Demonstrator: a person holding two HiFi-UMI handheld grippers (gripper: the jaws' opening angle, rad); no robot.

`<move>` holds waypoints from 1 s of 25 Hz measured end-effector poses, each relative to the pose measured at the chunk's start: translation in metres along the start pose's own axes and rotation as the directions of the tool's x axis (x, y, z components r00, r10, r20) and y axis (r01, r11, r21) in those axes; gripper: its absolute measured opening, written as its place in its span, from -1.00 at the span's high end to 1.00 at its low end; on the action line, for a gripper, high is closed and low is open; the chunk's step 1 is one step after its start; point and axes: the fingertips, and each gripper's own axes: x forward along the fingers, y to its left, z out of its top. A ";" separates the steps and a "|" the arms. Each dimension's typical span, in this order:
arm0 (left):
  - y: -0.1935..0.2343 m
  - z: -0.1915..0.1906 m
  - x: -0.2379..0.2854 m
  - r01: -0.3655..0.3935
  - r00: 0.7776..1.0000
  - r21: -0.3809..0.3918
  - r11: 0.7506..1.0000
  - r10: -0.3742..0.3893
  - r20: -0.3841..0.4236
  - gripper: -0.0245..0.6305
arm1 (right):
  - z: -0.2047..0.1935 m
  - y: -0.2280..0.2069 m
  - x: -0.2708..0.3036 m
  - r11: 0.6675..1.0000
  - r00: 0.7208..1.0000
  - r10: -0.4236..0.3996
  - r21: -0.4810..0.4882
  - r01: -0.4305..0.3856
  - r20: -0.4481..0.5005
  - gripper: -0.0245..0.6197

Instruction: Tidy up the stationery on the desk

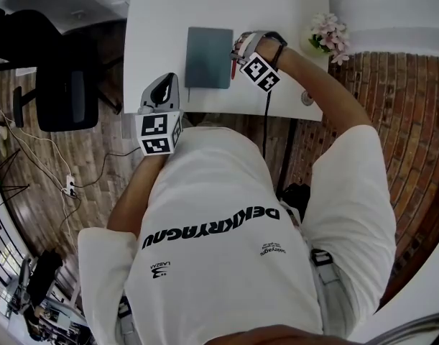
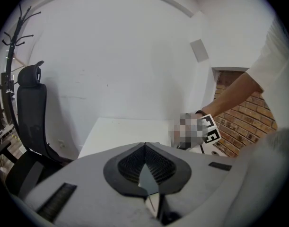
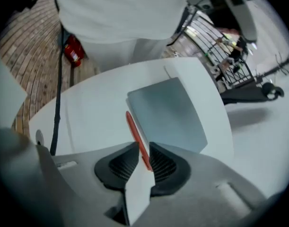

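A grey notebook (image 1: 208,57) (image 3: 170,112) lies flat on the white desk (image 1: 162,27). A red pen (image 1: 233,69) (image 3: 135,130) lies along its right edge. My right gripper (image 1: 239,52) (image 3: 140,148) is down at the desk, shut on the red pen, whose near end sits between the dark pads. My left gripper (image 1: 164,86) (image 2: 144,148) hovers at the desk's front edge, left of the notebook. Its jaws meet at the tips and hold nothing.
A pot of pink flowers (image 1: 330,34) stands at the desk's right end. A black cable (image 1: 266,121) (image 3: 56,103) hangs over the front edge near a round grommet (image 1: 307,98). A black office chair (image 1: 61,85) (image 2: 28,112) stands left of the desk.
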 end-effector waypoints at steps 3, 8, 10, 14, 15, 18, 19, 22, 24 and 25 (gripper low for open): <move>-0.005 0.002 0.003 0.017 1.000 0.011 1.000 -0.017 0.001 0.93 | -0.003 0.005 -0.010 0.981 1.000 0.007 0.193 -0.010 0.020 0.73; -0.014 0.006 0.006 0.054 0.999 0.031 0.998 -0.054 0.004 0.93 | -0.007 -0.012 -0.034 0.786 0.992 -0.102 0.617 0.037 0.071 0.91; -0.016 0.008 0.008 0.064 0.998 0.037 0.997 -0.064 0.005 0.93 | -0.011 -0.019 -0.044 0.667 0.985 -0.160 0.743 0.060 0.065 0.92; -0.021 0.013 0.010 0.080 0.997 0.045 0.996 -0.081 0.009 0.93 | -0.019 -0.029 -0.066 0.348 0.963 -0.267 0.935 0.063 0.035 0.91; -0.021 0.014 0.010 0.083 0.996 0.047 0.995 -0.083 0.010 0.93 | -0.022 -0.032 -0.074 0.249 0.953 -0.301 0.967 0.058 0.021 0.92; -0.022 0.015 0.012 0.091 0.996 0.048 0.995 -0.091 0.007 0.93 | -0.031 -0.036 -0.094 -0.037 0.917 -0.397 0.999 0.027 -0.039 0.92; -0.023 0.016 0.014 0.095 0.995 0.049 0.994 -0.095 0.006 0.93 | -0.033 -0.037 -0.099 -0.117 0.903 -0.425 0.993 0.014 -0.062 0.92; -0.029 0.019 0.018 0.110 0.994 0.055 0.992 -0.110 0.007 0.93 | -0.033 -0.036 -0.113 -0.298 0.870 -0.480 0.954 -0.042 -0.112 0.92; -0.033 0.020 0.020 0.119 0.993 0.065 0.991 -0.120 0.008 0.93 | -0.032 -0.038 -0.122 -0.386 0.845 -0.513 0.920 -0.072 -0.150 0.92; -0.035 0.020 0.021 0.124 0.992 0.070 0.990 -0.125 0.007 0.93 | -0.031 -0.039 -0.128 -0.424 0.826 -0.534 0.902 -0.080 -0.178 0.92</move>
